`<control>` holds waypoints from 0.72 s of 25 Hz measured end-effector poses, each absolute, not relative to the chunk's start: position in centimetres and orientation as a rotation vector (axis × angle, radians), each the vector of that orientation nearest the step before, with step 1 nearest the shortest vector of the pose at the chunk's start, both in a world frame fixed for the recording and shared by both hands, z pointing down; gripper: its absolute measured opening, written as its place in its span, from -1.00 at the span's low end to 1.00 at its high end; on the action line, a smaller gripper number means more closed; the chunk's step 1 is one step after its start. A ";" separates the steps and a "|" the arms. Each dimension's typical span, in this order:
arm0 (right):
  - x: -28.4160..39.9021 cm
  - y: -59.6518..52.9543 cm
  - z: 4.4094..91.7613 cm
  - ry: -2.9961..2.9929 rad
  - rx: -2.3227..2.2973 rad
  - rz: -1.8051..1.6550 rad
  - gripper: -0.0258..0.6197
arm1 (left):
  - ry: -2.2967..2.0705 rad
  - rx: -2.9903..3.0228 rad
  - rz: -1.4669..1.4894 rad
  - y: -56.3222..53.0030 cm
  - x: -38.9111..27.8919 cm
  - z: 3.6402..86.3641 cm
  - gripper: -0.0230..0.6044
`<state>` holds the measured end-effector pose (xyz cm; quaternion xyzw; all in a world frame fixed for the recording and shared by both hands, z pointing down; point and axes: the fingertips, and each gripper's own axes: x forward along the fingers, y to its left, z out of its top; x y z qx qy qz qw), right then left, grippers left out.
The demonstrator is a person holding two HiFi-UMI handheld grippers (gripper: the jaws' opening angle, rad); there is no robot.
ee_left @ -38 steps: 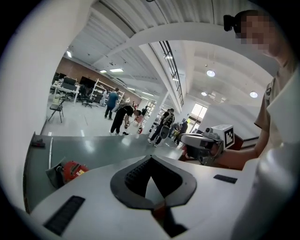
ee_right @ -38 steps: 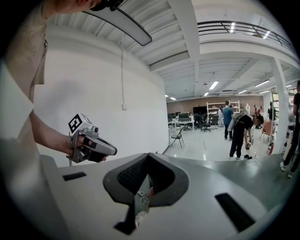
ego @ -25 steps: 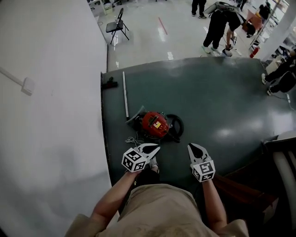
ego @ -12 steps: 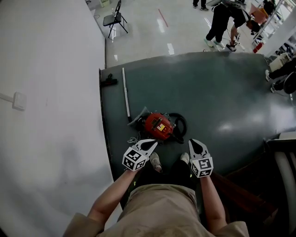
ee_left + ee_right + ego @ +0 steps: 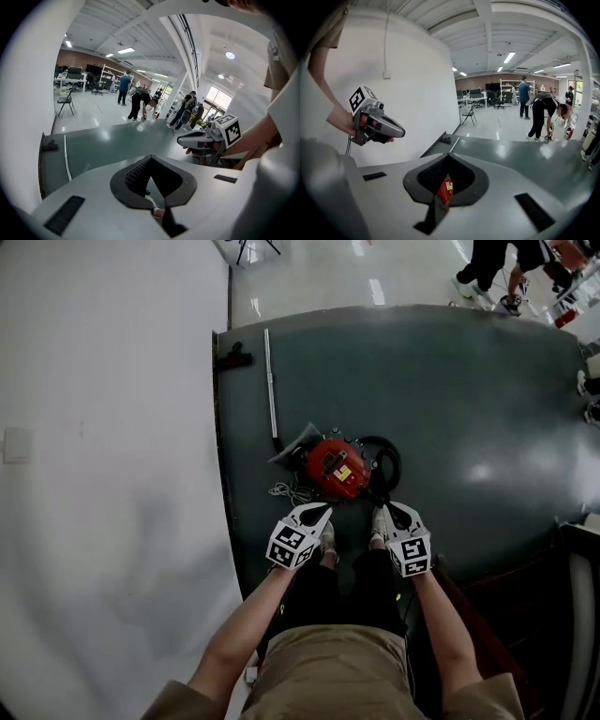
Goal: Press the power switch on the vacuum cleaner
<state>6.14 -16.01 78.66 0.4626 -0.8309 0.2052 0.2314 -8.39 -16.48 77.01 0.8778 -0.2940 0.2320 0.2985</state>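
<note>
Vacuum cleaner (image 5: 337,468) lies slantwise, left-to-right — left claw (image 5: 321,513), right claw (image 5: 395,510) both clenched, empty.

No readable text, yellow label (image 5: 343,473) on vacuum cleaner (image 5: 325,459) (too small)

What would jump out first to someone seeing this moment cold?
The red vacuum sits on the dark green mat, mid-frame in the head view. The left gripper and right gripper point toward it from just below, fingers together. A metal tube lies near the mat's left edge.
</note>
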 end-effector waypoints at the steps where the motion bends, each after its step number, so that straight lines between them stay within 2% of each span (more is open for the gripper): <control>1: 5.6 -16.7 80.3 -2.284 1.243 0.556 -0.89 | -0.787 2.317 0.635 -16.8 -8.6 78.6 -0.91; 8: 3.6 -18.5 93.9 -2.202 1.087 0.702 -0.89 | -0.817 2.226 0.789 -17.3 -9.2 89.4 -0.91; 18: 1.3 -20.5 109.0 -2.058 0.951 0.677 -0.89 | -0.809 2.128 0.806 -17.8 -9.1 100.4 -0.91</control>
